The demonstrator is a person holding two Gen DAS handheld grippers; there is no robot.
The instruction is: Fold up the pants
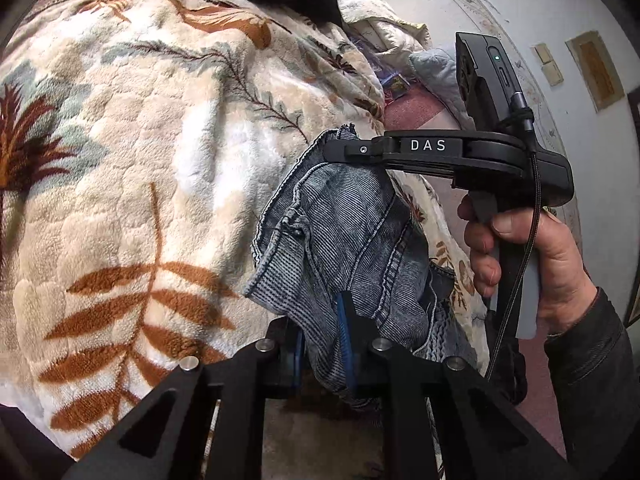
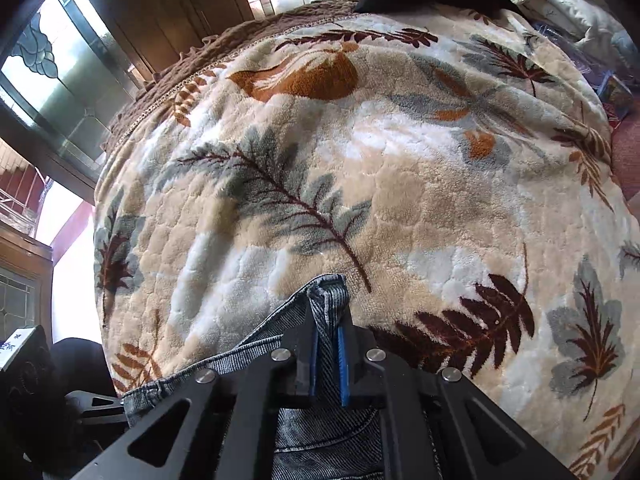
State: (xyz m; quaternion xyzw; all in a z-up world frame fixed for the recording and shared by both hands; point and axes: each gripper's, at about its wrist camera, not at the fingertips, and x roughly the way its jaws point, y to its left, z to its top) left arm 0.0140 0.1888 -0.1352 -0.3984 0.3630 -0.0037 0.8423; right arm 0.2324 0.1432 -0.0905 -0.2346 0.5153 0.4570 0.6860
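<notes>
Pants [image 1: 352, 232] bunched over leaf blanket [image 1: 140, 160], pinched by both grippers. Only left view shows right gripper [image 1: 340, 151] side-on, hand [image 1: 536, 264] gripping handle; left gripper [image 1: 324, 344] clamps denim.

Leaf-print blanket [image 2: 400, 184] over bed; leaded windows [image 2: 60, 80]; pale wall [image 1: 560, 12]

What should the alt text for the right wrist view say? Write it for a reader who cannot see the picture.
A hand-held gripper with blue pads is shut on a bunched fold of grey-blue denim pants, seen from just behind its fingers. Beyond lies a plush cream blanket printed with grey, rust and maroon leaves, with leaded glass windows at the upper left.
</notes>
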